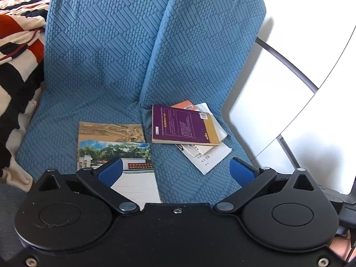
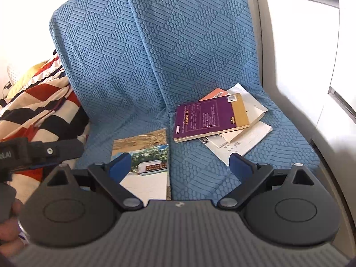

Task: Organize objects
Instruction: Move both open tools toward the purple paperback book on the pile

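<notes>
Both claws wide open, nothing gripped. Left gripper (image 1: 175, 170) and right gripper (image 2: 180, 166) hover just before the photo booklet (image 1: 115, 153); purple book (image 1: 184, 124) pile lies beyond-right of it, long axis sideways.

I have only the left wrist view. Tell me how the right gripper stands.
Observer: The right gripper is open, with nothing between its fingers.
Operator: Say what lies ahead of it.
Observer: The photo-cover book lies just ahead, and the gripper's left side partly hides it. I cannot tell whether they touch.
Operator: Report anything past the striped blanket.
Observer: A yellow fuzzy thing shows beyond the striped blanket. I cannot tell what it is.
</notes>
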{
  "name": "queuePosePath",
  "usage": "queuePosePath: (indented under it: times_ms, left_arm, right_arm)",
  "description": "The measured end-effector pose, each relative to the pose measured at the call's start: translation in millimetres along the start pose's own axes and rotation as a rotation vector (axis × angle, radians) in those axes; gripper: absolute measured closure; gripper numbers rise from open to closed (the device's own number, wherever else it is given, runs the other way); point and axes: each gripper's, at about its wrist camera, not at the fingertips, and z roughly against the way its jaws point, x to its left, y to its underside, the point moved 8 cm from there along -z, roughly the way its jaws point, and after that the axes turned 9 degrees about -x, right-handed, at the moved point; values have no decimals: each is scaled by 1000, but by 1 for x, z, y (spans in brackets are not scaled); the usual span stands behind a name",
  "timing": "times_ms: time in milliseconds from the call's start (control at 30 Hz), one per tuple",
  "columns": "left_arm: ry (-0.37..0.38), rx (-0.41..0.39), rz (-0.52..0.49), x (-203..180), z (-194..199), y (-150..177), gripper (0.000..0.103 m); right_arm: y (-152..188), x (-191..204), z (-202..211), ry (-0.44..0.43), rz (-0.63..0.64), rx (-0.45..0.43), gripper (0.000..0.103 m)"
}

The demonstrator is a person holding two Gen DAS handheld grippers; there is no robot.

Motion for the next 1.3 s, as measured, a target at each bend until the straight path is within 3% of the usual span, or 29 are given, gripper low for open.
queuePosePath:
  times_ms: [600,1100,1300]
  left_arm:
    - [-10,8,-18,-24,-35,13,1]
    - [-57,-19,-46,-26,-86,25,1]
    - [-60,-1,1,-20,-109,30,1]
  right_arm:
    - [11,-41,-8,48,-47,0,7]
    - [42,-94,-50,90,-115,-35,7]
    - [42,-106,-63,105,-175,-73,7]
